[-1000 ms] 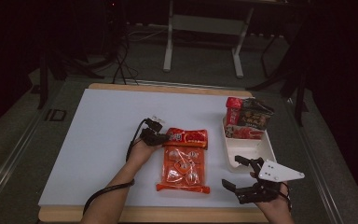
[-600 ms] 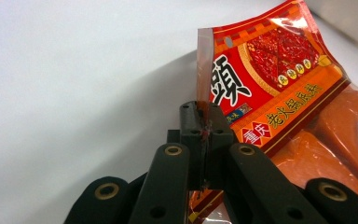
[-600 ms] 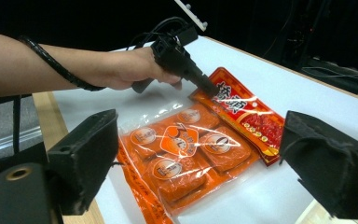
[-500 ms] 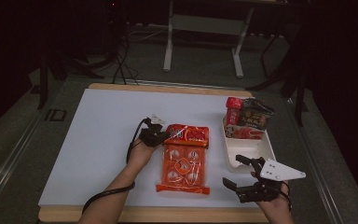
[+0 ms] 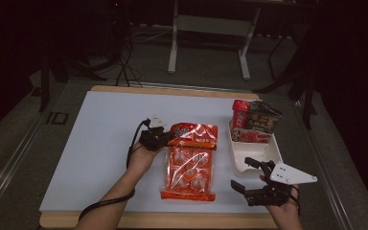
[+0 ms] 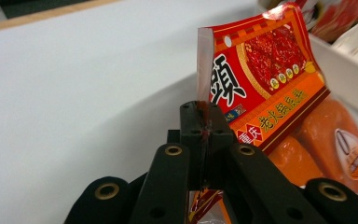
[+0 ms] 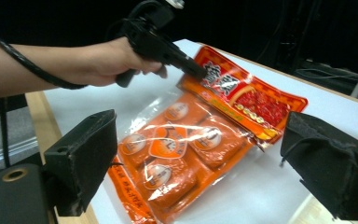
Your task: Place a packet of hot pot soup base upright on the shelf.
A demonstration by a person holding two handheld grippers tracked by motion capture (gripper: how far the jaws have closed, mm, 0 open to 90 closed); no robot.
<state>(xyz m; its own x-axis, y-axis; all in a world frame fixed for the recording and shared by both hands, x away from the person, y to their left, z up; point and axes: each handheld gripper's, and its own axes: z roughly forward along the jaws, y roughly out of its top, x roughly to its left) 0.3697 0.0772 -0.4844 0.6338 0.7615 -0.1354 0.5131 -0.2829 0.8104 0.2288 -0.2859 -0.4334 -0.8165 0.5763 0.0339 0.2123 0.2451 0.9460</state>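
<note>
While left tool (image 5: pixel 168 137) pinches snack bag (image 5: pixel 189 160), its top now lifted, right tool (image 5: pixel 249 176) stays spread.

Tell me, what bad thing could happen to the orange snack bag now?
The left gripper pinches just the thin top corner of the snack bag, so the bag might slip out or the plastic could tear if pulled hard. The white tray with packets stands close beside the bag, so a swinging bag could bump it. The right gripper is open and not helping to hold.
</note>
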